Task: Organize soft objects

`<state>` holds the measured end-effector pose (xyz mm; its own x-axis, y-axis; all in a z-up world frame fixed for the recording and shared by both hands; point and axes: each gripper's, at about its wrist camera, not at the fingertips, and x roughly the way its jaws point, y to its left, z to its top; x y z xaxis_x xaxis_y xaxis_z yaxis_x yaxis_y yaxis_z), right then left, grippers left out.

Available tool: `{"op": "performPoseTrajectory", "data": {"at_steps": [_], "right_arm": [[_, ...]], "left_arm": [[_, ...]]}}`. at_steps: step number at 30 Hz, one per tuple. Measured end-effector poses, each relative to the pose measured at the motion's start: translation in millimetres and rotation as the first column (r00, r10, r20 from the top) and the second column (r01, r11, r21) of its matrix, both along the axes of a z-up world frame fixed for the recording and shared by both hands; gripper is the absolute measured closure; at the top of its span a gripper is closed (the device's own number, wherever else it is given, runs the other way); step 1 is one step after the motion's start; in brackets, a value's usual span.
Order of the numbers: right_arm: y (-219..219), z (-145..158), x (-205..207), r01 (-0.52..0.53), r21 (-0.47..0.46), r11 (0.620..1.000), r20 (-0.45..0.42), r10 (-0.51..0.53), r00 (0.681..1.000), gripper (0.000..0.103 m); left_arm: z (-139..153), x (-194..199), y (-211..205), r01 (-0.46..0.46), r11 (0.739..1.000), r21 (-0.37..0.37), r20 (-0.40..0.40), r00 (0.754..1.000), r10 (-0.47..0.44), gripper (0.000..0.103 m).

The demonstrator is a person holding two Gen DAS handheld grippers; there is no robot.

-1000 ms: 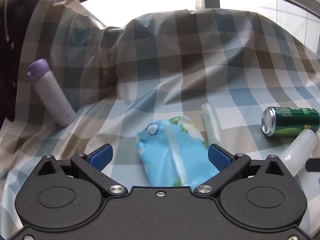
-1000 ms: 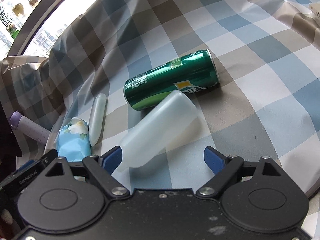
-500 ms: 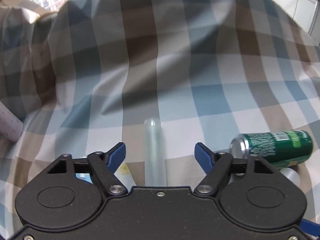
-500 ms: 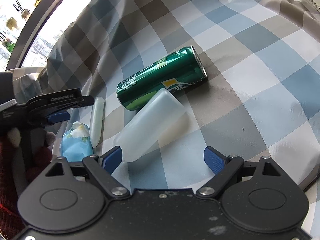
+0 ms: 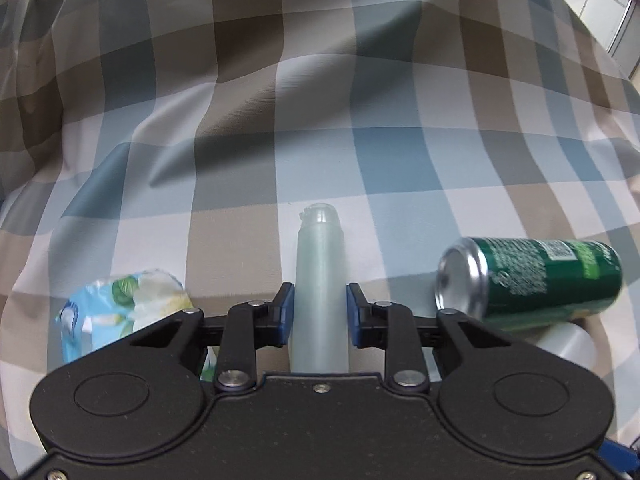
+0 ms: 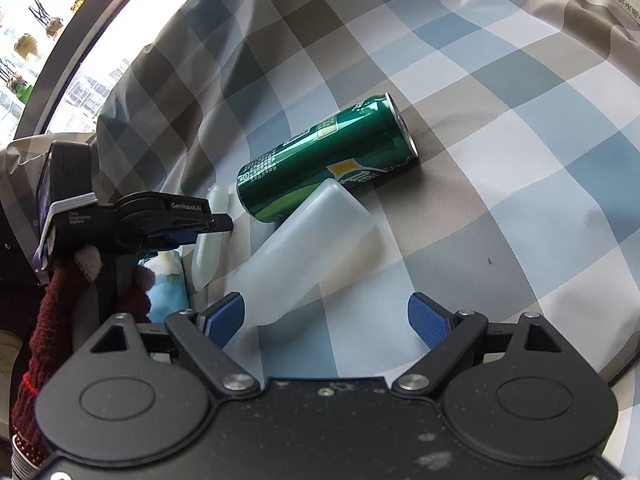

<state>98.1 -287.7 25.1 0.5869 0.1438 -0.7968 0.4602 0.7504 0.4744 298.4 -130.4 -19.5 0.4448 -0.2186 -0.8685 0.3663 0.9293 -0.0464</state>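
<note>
- Slim translucent tube (image 5: 319,280) lies on the checked cloth (image 5: 280,120) with the tissue pack (image 5: 120,312) to its left and the green can (image 5: 532,280) to its right; its long axis runs straight away from the left wrist camera, capped end farthest.
- Left gripper (image 5: 320,314) has just been closing and now has its blue pads pressed on the tube's sides, about mid-length.
- By my reading the tube is light, squeezable and smooth, so it may dent or slide; a grip across the body near the middle, as taken, looks sound.
- Seen from the right wrist, a wider milky bottle (image 6: 304,256) lies slantwise, its far end touching the can.
- Right gripper (image 6: 326,320) hangs with its tongs wide apart and empty, the bottle's near end just ahead of the left pad.
</note>
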Motion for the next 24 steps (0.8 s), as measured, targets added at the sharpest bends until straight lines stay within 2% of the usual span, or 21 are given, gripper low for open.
{"op": "performPoseTrajectory", "data": {"at_steps": [6, 11, 14, 17, 19, 24], "right_arm": [[-8, 2, -3, 0.041, -0.005, 0.999, 0.018, -0.041, 0.999, 0.014], [-9, 1, -4, 0.055, -0.017, 0.998, 0.025, -0.055, 0.998, 0.014], [-8, 1, -4, 0.062, -0.030, 0.998, 0.030, -0.061, 0.998, 0.014], [-6, 2, -6, 0.064, -0.040, 0.997, 0.047, -0.062, 0.997, 0.014], [-5, 5, -7, 0.061, -0.051, 0.997, 0.068, -0.058, 0.996, 0.014], [-2, 7, -6, 0.057, -0.071, 0.996, 0.105, -0.049, 0.993, 0.014]], "left_arm": [[25, -46, 19, 0.015, 0.999, -0.029, 0.044, 0.999, -0.014, 0.077], [37, -93, 45, 0.049, 0.995, -0.089, 0.072, 0.997, -0.043, 0.077], [26, -117, 55, 0.063, 0.993, -0.104, 0.051, 0.997, -0.058, 0.077], [6, -136, 59, 0.080, 0.994, -0.071, 0.050, 0.996, -0.076, 0.078], [-4, -146, 61, 0.092, 0.994, -0.058, 0.076, 0.993, -0.087, 0.078], [-6, -156, 64, 0.121, 0.990, -0.066, 0.121, 0.986, -0.113, 0.077]]}}
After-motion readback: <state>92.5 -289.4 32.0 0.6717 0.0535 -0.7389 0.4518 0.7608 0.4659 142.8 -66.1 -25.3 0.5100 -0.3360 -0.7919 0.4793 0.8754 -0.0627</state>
